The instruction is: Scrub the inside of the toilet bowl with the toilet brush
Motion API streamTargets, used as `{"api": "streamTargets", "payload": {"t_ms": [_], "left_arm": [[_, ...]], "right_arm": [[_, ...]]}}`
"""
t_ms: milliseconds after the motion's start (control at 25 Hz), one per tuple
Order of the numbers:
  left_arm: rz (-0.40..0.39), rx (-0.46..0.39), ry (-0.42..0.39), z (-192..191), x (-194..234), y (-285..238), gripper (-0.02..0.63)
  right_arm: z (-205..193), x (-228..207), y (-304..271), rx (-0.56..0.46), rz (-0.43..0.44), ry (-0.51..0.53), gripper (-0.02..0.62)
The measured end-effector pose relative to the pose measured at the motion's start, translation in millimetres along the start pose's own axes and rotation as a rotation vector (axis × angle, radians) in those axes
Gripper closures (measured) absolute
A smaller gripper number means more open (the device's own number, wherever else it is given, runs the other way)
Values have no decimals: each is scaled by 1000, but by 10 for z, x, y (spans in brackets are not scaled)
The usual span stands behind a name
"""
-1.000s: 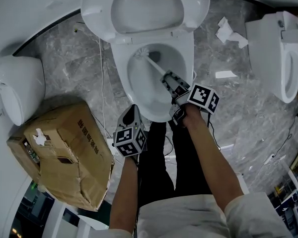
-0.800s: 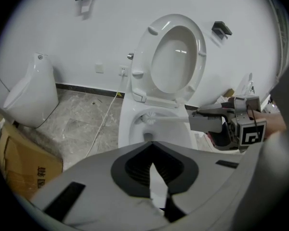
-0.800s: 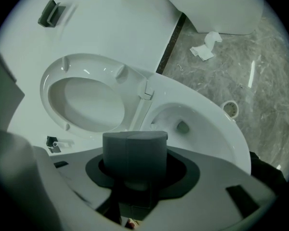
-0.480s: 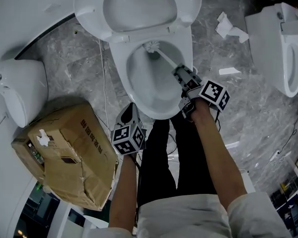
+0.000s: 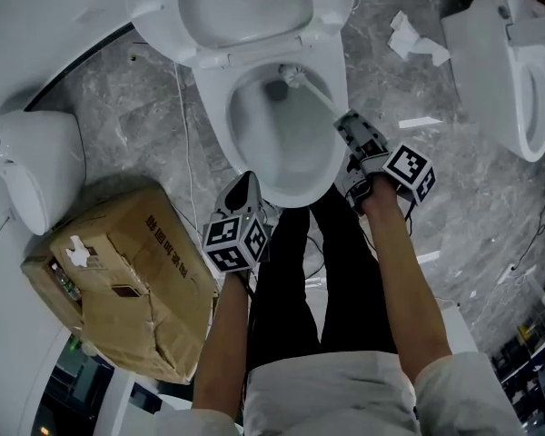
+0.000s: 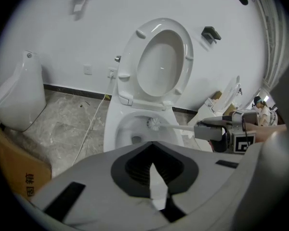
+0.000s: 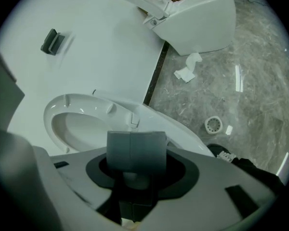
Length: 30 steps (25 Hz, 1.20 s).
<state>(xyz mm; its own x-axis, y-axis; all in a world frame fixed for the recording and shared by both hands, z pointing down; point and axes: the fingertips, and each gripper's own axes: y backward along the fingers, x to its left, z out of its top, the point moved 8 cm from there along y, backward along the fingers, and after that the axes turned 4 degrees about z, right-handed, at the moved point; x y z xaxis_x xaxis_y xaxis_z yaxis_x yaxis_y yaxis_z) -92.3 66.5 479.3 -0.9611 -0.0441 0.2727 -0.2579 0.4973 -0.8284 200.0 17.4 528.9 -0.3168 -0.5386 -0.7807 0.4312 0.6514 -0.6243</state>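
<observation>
more a fixture showroom or test room than a home bathroom: toilet (image 5: 211,121), second toilet (image 5: 490,71) and cardboard box (image 5: 127,280) sharing one marble floor (image 5: 145,143)

Cardboard box (image 5: 118,280), crumpled paper (image 5: 409,36), second toilet (image 5: 490,62)

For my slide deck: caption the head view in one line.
Right gripper holds the toilet brush at the back of the toilet bowl; left gripper hangs empty at its front.
</observation>
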Motion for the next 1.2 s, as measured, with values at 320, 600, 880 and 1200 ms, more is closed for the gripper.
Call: {"api": "streamTargets", "payload": {"t_ms": [320, 600, 880, 1200], "left_arm": [[-54, -27, -78, 63, 70, 25, 581], [-103, -21, -141, -2, 53, 110, 581], [-118, -25, -129, -227, 142, 230, 581], [-164, 12, -200, -599, 168, 281, 581]], "right_arm": [[0, -196, 317, -91, -27, -25, 394], [-43, -257, 541, -150, -95, -33, 397], [-193, -270, 717, -184, -152, -51, 399], [-345, -436, 1007, -230, -229, -88, 397]]}}
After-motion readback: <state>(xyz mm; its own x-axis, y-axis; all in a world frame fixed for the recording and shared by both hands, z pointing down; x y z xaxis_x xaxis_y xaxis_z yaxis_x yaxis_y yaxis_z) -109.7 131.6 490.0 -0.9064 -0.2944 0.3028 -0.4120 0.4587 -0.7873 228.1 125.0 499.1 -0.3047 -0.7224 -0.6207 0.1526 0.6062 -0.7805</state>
